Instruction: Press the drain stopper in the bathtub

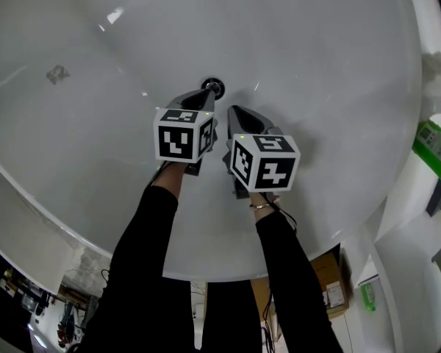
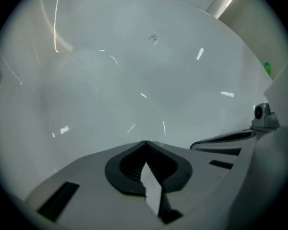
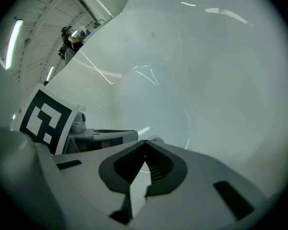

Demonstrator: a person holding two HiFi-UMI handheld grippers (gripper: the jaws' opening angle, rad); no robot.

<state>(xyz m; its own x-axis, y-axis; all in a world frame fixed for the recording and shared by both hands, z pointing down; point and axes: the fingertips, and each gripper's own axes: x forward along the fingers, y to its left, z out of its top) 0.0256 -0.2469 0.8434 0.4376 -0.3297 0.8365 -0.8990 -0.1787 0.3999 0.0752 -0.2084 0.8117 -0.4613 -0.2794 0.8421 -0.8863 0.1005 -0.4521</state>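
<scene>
Plainly, both tools reach down into the white bathtub (image 1: 316, 57), with black sleeves (image 1: 151, 234) behind them. On the left, the left claw (image 1: 205, 95) has its jaws shut tip to tip with nothing between them. Closed like that it makes one blunt point, which suits pushing rather than grasping. From the head view its tip sits right at the near edge of the drain stopper (image 1: 213, 87), a small dark and chrome round set in the tub floor. Whether it actually touches I cannot tell, and the left gripper view shows only bare tub surface ahead. Just to the right, the right claw (image 1: 234, 112) is likewise closed and empty, its tip a little short of the stopper, whose rim peeps just past the jaws in the right gripper view. I judge the press is not yet made, and the left claw is better placed for it.
</scene>
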